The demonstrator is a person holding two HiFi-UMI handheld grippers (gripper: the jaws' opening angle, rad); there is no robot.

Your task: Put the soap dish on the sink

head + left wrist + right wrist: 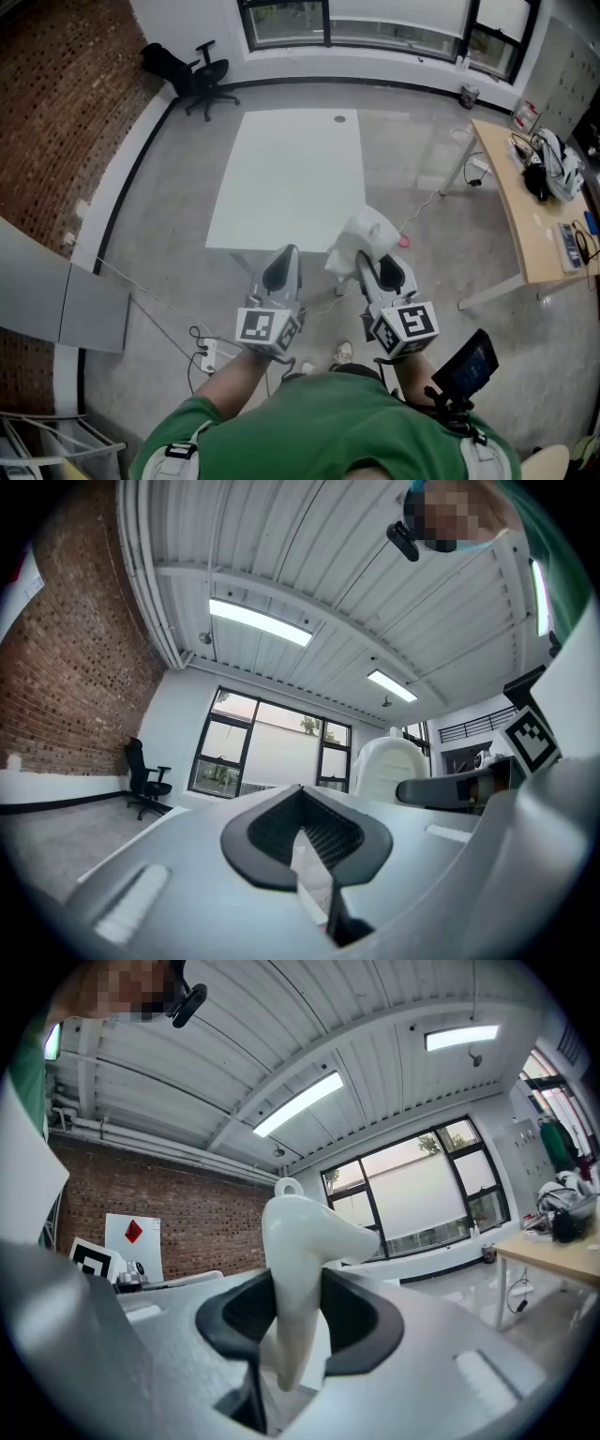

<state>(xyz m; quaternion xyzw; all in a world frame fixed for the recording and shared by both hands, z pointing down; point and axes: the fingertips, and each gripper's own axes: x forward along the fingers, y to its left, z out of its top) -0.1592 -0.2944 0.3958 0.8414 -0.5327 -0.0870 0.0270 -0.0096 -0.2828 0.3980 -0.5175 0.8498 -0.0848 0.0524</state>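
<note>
Right gripper view – soap dish: white, glossy and curved, with a small ring at its top. It stands upright between the jaws and rises well above them.
Soap dish, head view: held in the air above the concrete floor, just at the near right corner of the white table.
Right gripper: both dark pads press on the dish's lower part, and the jaws stand fairly wide around it.
Left gripper: the jaw tips meet, with nothing between them. In the head view it is just left of the right gripper, both pointing toward the table.
Marker cubes: one on each gripper, close to the person's hands — left, right.
Person: green shirt at the bottom edge of the head view.
Room: black office chair near the windows, brick wall on the left, and a wooden desk with clutter on the right.
</note>
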